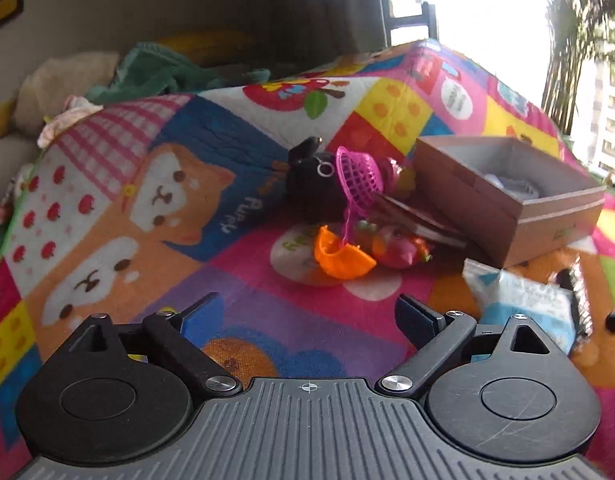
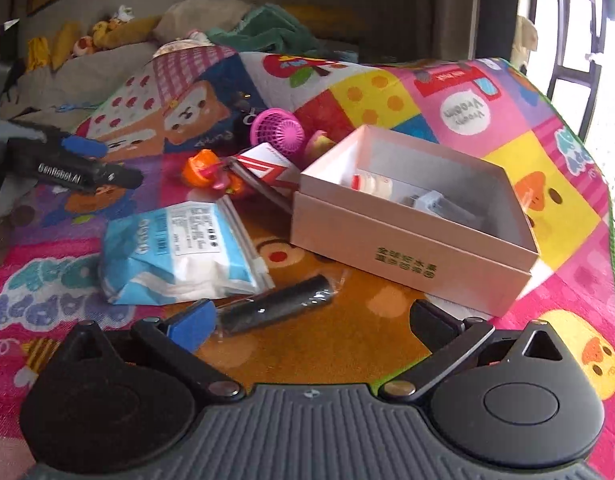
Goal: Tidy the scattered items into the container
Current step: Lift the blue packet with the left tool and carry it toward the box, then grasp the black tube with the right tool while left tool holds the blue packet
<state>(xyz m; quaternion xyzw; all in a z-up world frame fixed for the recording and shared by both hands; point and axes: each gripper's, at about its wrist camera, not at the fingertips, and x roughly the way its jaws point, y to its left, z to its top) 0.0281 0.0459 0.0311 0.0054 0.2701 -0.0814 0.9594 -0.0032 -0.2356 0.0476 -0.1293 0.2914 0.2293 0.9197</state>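
Note:
An open cardboard box sits on the colourful mat and also shows in the left wrist view; it holds a small bottle and a grey item. Scattered near it lie a blue-white packet, a black tube in plastic wrap, a pink mesh basket, an orange toy, a black plush and a red-white flat box. My left gripper is open and empty, short of the toys. My right gripper is open over the black tube.
The colourful play mat covers the whole surface. Pillows, a green cloth and plush toys lie along the far edge by the wall. A window is at the right. The left gripper's body reaches in from the left in the right wrist view.

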